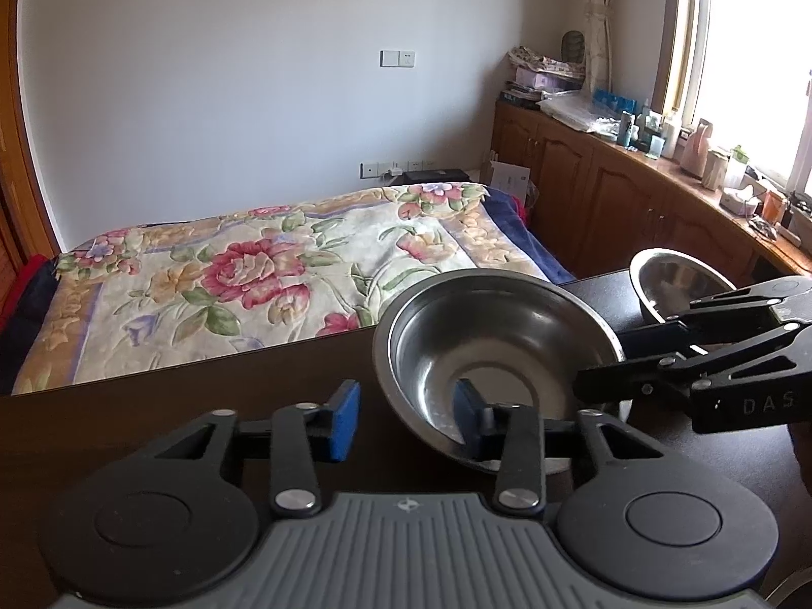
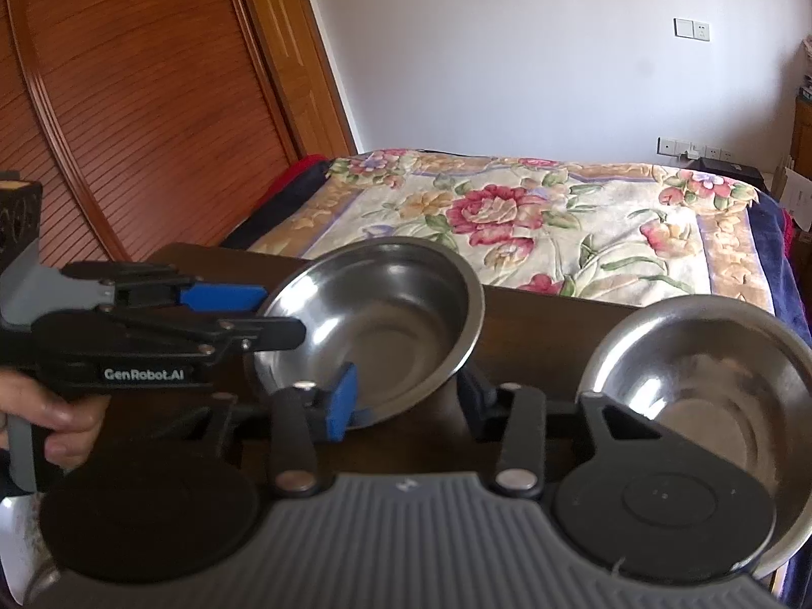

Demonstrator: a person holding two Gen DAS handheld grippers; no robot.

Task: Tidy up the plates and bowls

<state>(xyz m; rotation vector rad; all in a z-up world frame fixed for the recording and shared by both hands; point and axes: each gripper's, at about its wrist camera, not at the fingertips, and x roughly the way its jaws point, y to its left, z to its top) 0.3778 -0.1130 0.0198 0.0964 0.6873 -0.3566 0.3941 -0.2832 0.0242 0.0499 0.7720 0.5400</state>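
A steel bowl (image 1: pixel 487 350) sits tilted on the dark table (image 1: pixel 203 406); it also shows in the right wrist view (image 2: pixel 385 325). My left gripper (image 1: pixel 406 418) is open with its right blue pad inside the bowl and its left pad outside the rim. My right gripper (image 2: pixel 406 396) is open too, its left pad inside the same bowl's near rim; it shows from the side in the left wrist view (image 1: pixel 604 365). A second steel bowl (image 2: pixel 710 396) stands to the right, also seen in the left wrist view (image 1: pixel 675 279).
A bed with a floral cover (image 1: pixel 264 274) lies beyond the table's far edge. Wooden cabinets (image 1: pixel 609 193) with clutter line the window side. A wooden wardrobe door (image 2: pixel 142 116) stands at the left. My left gripper shows at the left in the right wrist view (image 2: pixel 243 314).
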